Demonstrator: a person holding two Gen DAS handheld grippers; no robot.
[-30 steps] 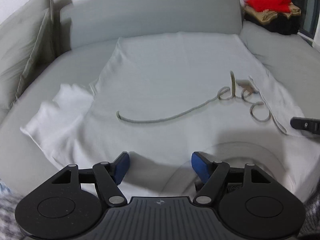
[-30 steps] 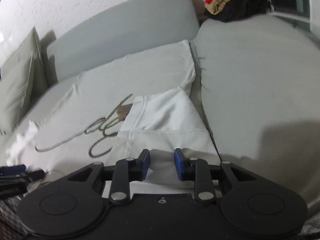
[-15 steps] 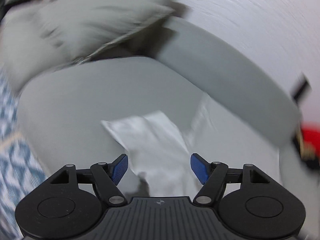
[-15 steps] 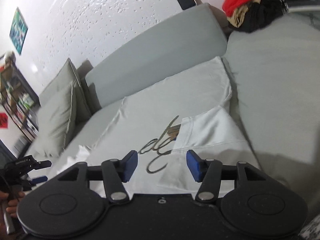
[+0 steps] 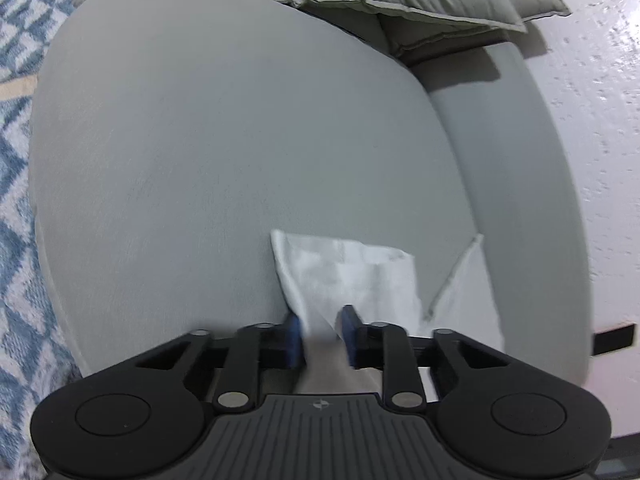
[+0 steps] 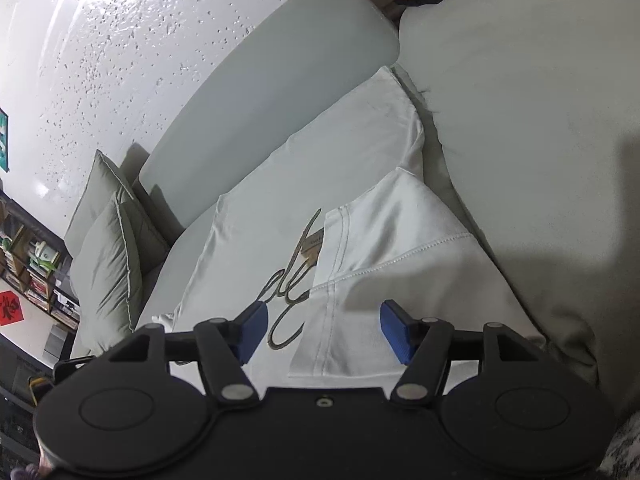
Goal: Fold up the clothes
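L gripper (image 5: 320, 334) pinches white shirt (image 5: 352, 276) sleeve; R gripper (image 6: 324, 330) open

The left black plastic two-finger gripper (image 5: 320, 334) has two round discs at its base, each with a faint circle in it. Between the discs lies a ribbed grey plate (image 5: 322, 436) with a small round mark near its top edge. Black link bars carry silver pivot pins (image 5: 231, 398), and the fingers end in blue pads (image 5: 294, 336). The right black plastic two-finger gripper (image 6: 324, 330) has the same discs, bars and blue pads (image 6: 394, 330), with one small screw (image 6: 323, 401) in a smooth plate.
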